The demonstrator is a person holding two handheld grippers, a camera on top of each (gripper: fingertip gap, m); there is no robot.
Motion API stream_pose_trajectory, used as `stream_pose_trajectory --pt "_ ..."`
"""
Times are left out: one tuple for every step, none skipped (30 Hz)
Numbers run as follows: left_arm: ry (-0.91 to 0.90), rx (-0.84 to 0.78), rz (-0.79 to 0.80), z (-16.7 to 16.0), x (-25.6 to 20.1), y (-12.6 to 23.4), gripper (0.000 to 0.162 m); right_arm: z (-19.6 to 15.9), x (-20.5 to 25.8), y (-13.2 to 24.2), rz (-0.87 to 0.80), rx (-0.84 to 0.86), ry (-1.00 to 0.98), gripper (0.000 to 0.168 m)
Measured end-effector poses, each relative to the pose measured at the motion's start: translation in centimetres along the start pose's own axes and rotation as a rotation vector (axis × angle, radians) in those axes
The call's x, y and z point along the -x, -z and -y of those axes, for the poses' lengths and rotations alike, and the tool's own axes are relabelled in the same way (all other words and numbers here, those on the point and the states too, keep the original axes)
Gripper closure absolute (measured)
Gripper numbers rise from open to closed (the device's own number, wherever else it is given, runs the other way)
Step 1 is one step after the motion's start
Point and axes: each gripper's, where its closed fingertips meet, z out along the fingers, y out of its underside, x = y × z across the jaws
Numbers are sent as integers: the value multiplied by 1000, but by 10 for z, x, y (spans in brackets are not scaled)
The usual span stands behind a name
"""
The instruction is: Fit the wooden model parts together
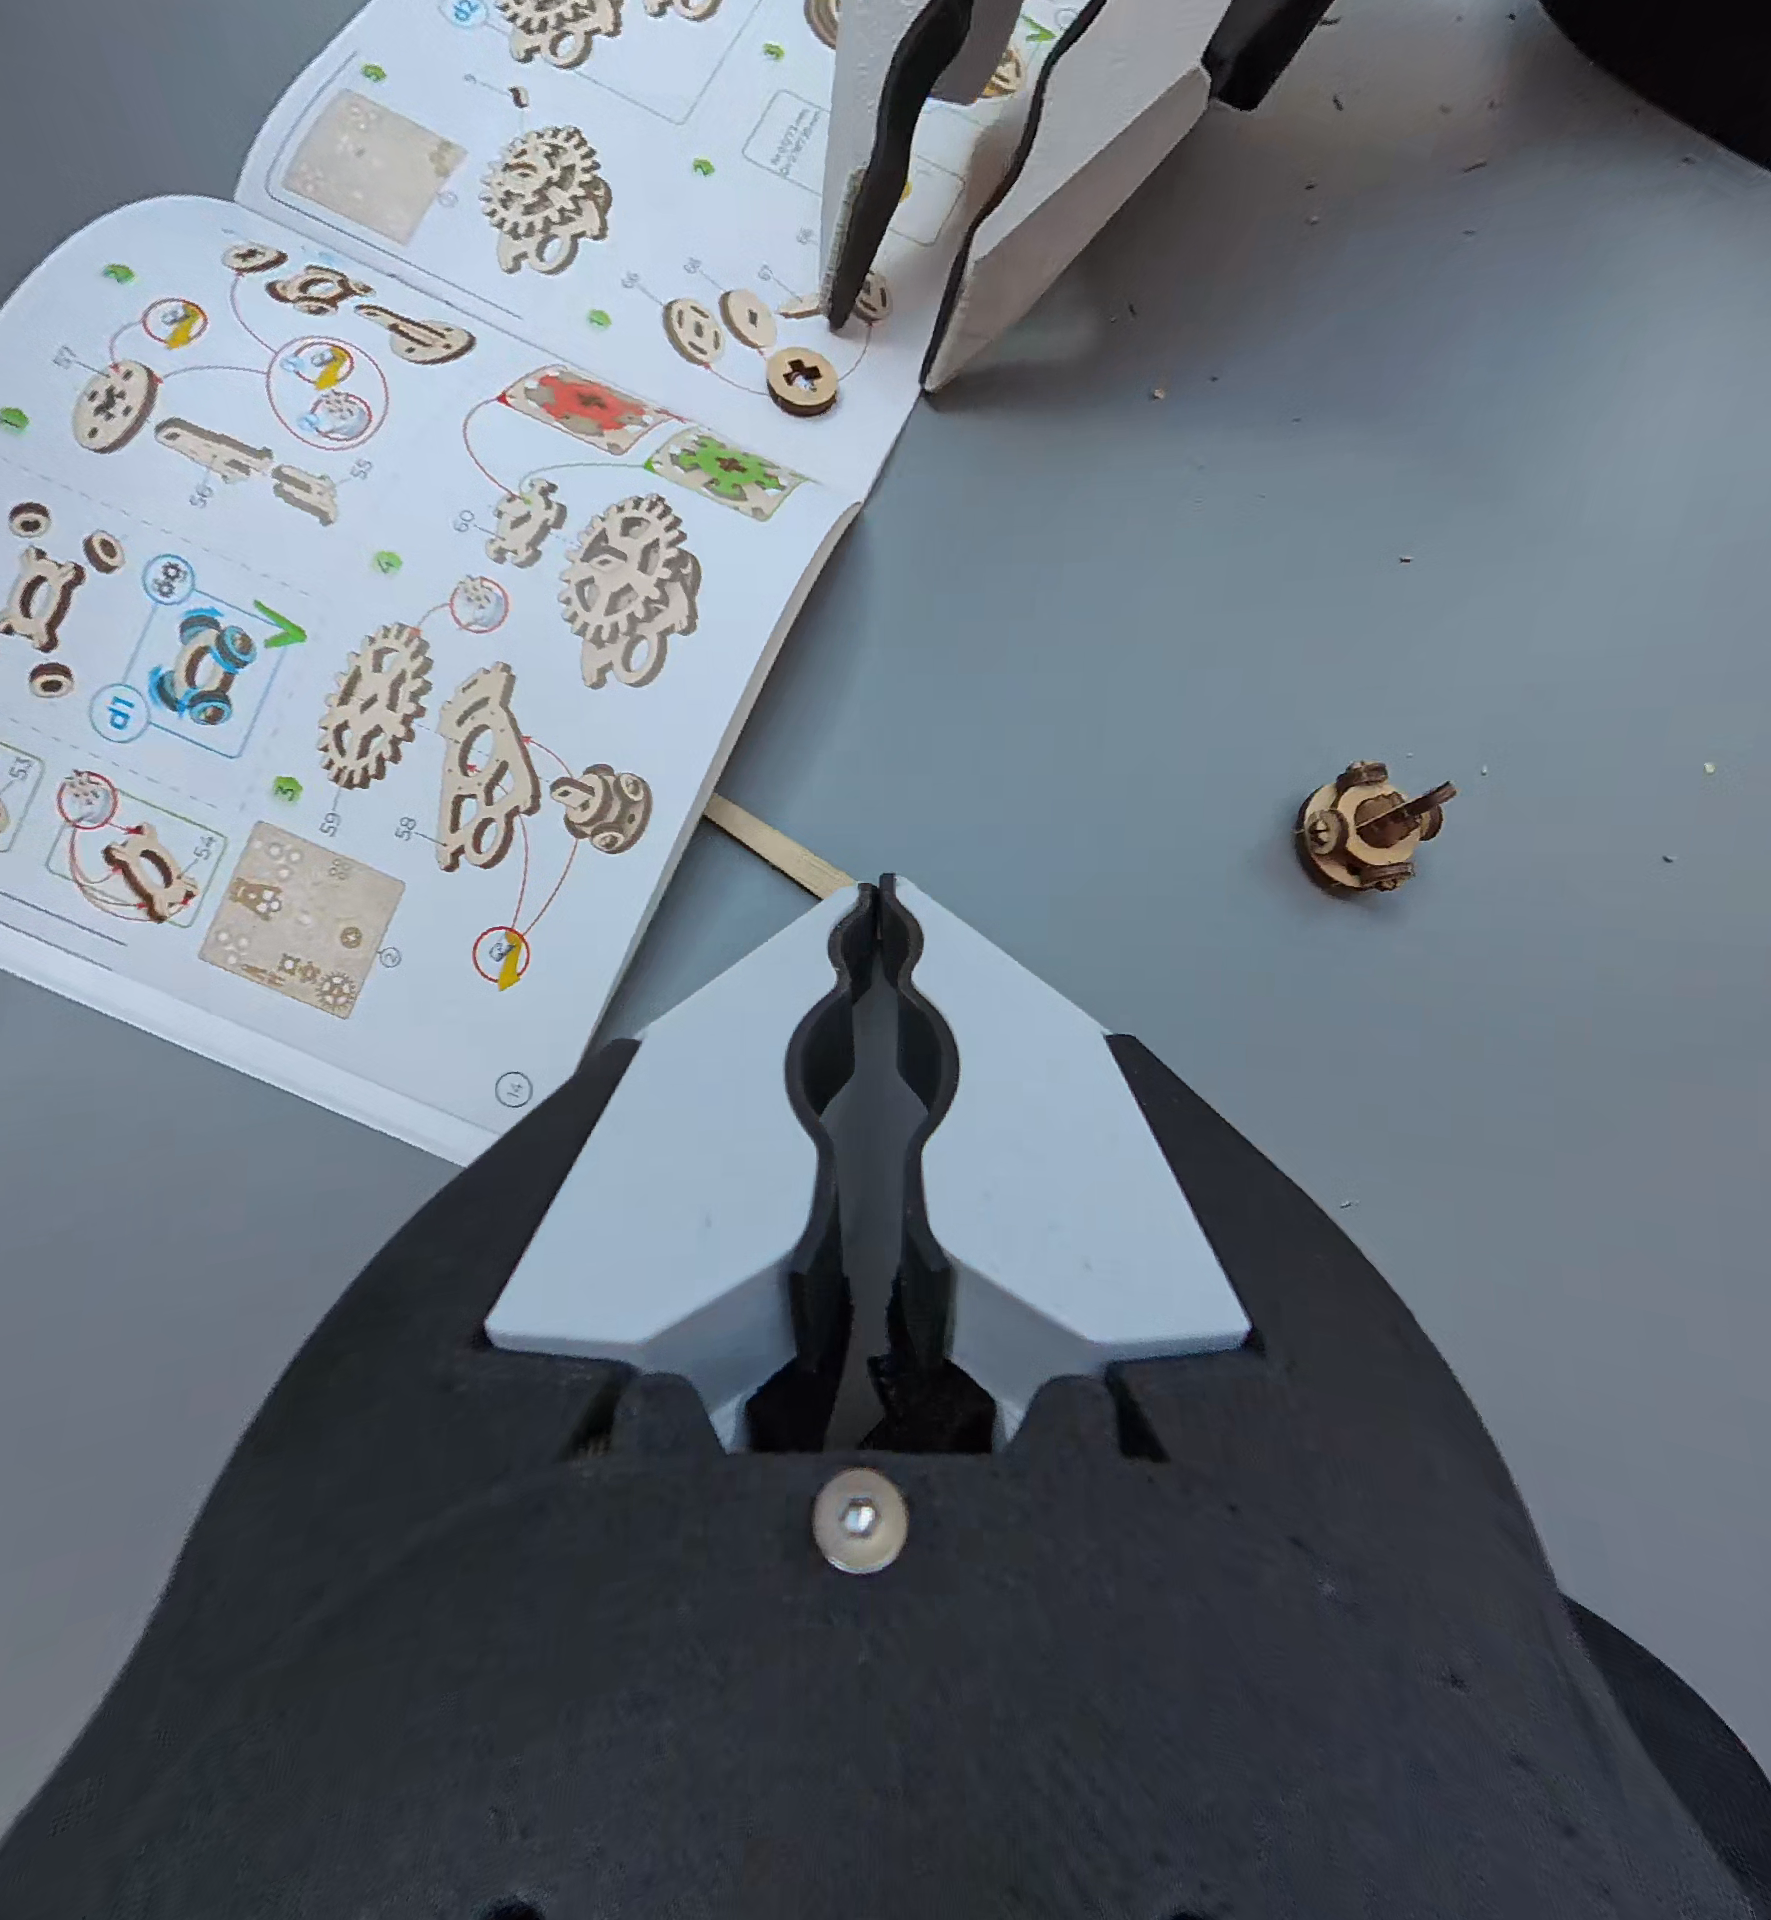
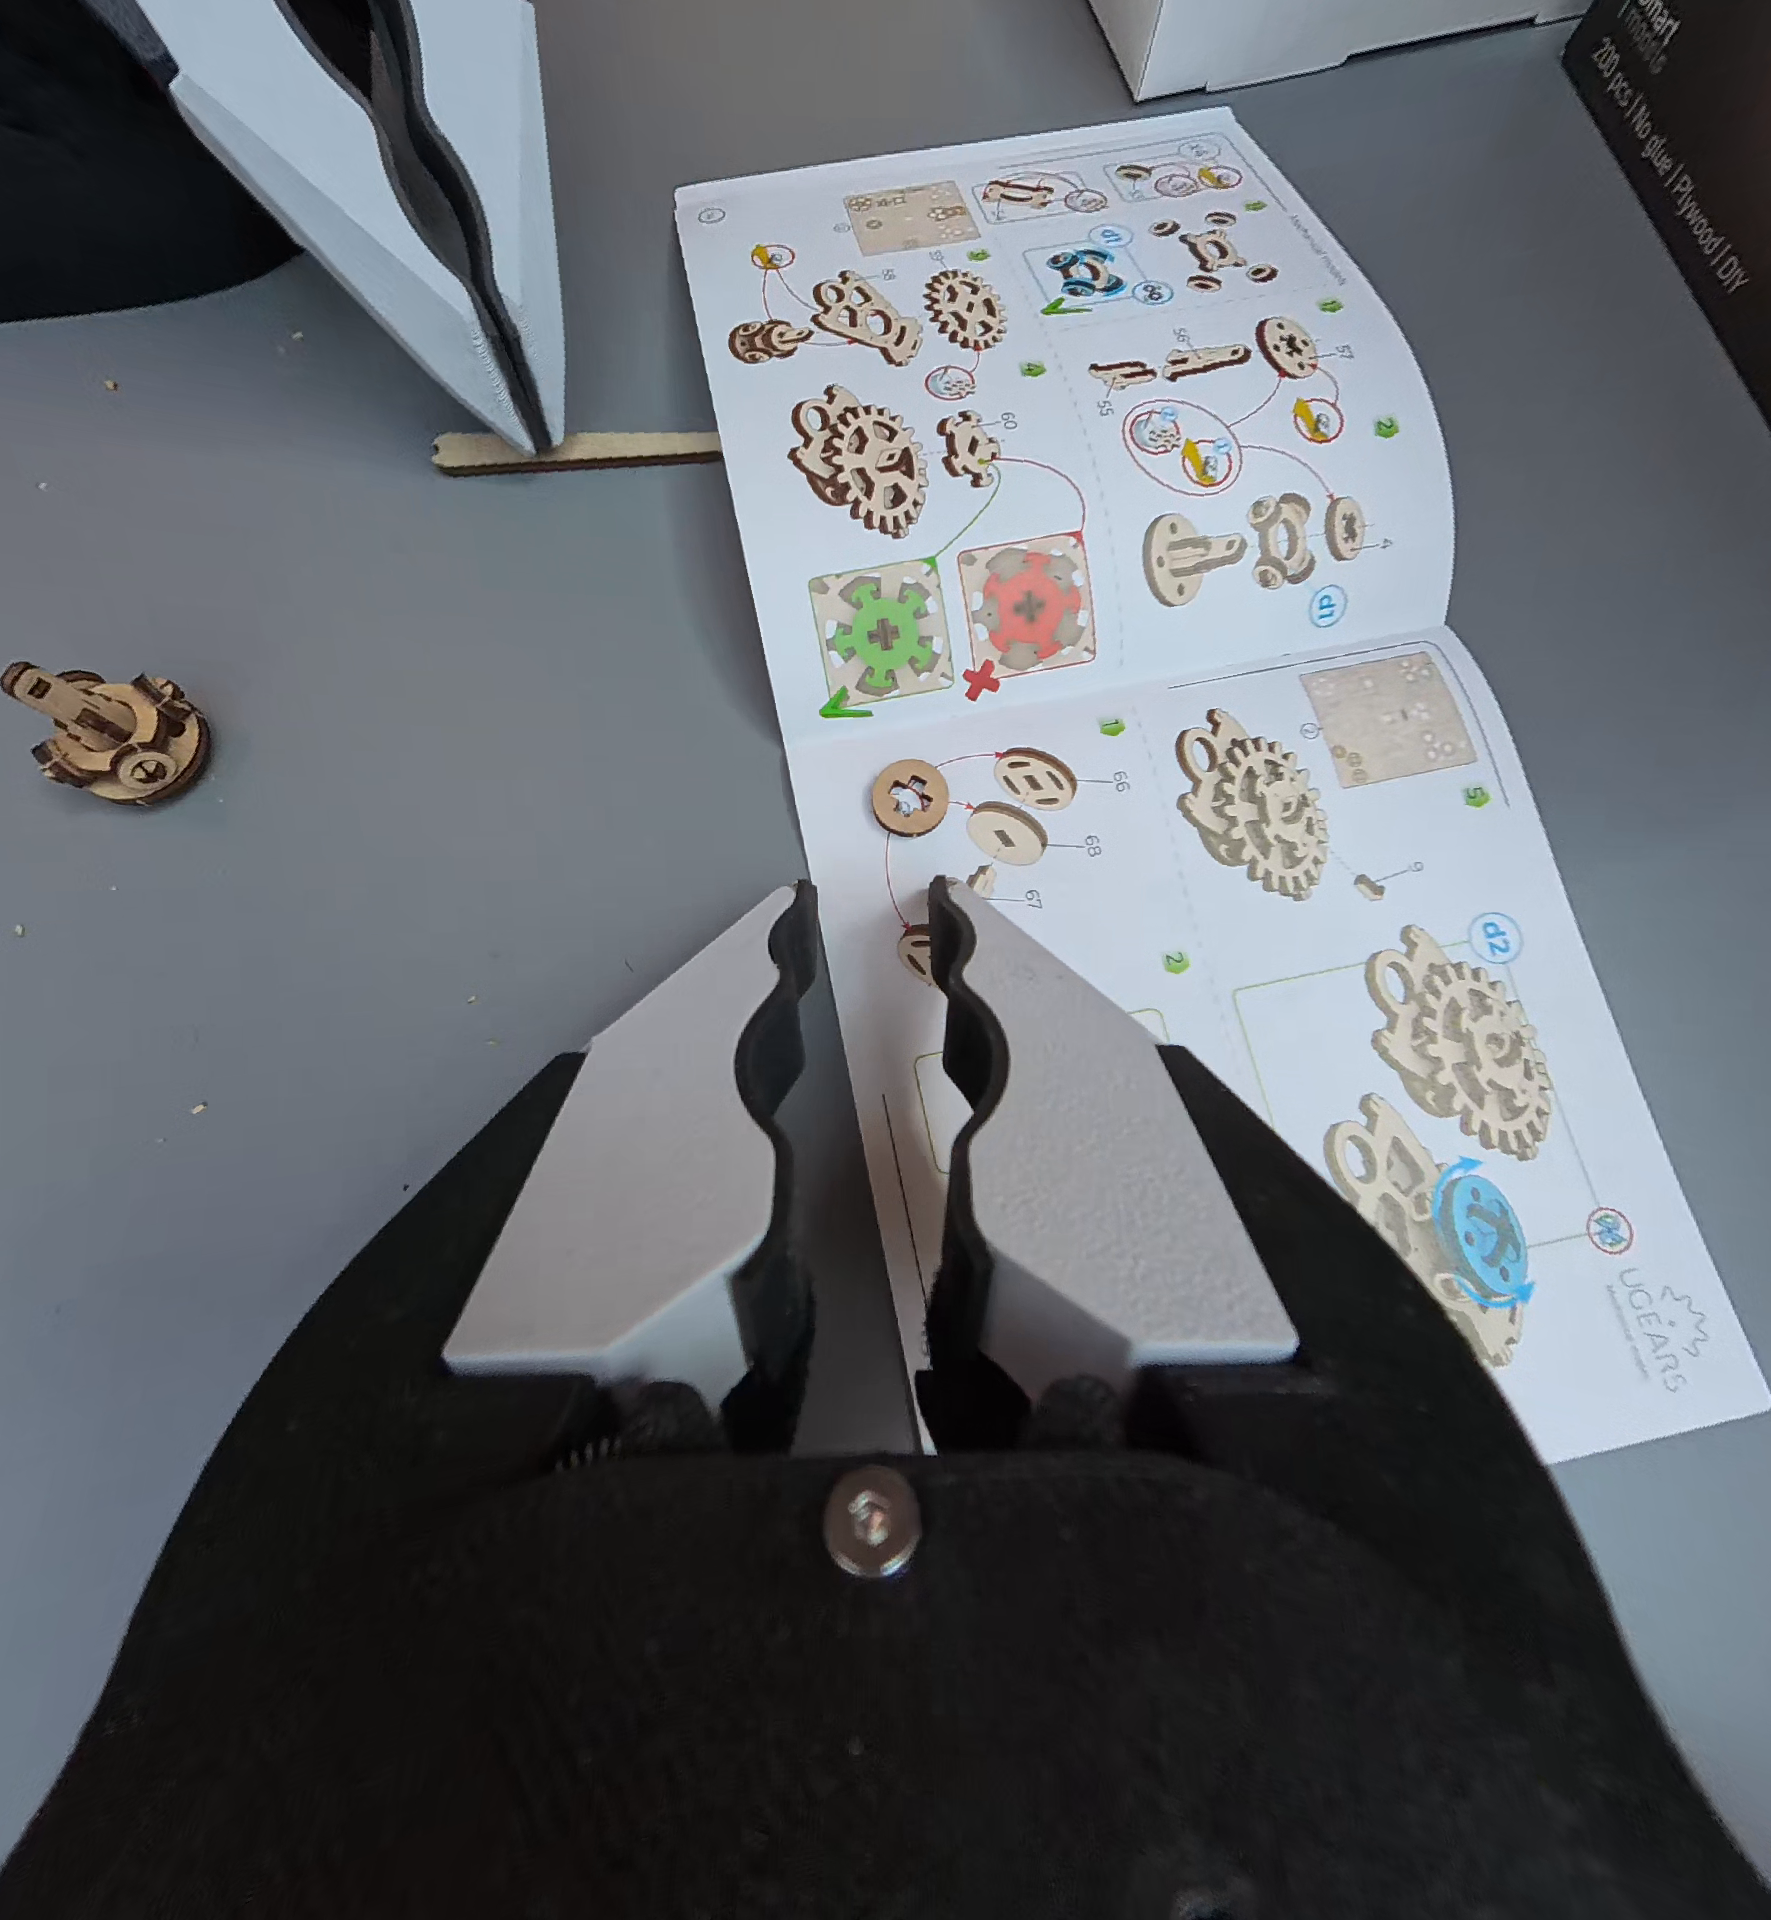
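A small round wooden disc with a cross-shaped hole lies on the open instruction booklet. It also shows in the right wrist view. My right gripper is open and empty, its tips just short of the disc at the booklet's edge; it also shows from the left. A small assembled wooden hub with a peg lies alone on the grey table, also seen from the right. My left gripper is shut, its tips resting on a flat wooden stick.
The booklet spreads across the table, curling upward. A white box and a dark box stand at the far edge. Small wood crumbs are scattered on the table.
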Motion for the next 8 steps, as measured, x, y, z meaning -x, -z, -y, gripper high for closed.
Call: stream_pose_trajectory --pt "0 6 -26 0 -7 -1 162 0 0 0 1 -2 -3 148" --pt "-2 19 -49 -1 -14 -3 162 0 0 0 0 -2 -1 148" --pt "-10 36 -59 -3 -20 -5 162 0 0 0 -3 -2 5 148" --pt "-23 40 -59 -3 -24 -6 162 0 0 0 -5 -3 9 147" --pt "-42 45 -65 -3 -30 -7 162 1 1 0 -2 -6 9 146" --pt "-62 52 -84 -5 -36 -7 162 2 3 0 9 -11 2 143" --pt "-77 64 -106 -7 -43 -6 162 3 4 0 20 -16 -10 142" --pt "-88 77 -106 -8 -46 -5 162 4 4 0 28 -26 -22 142"
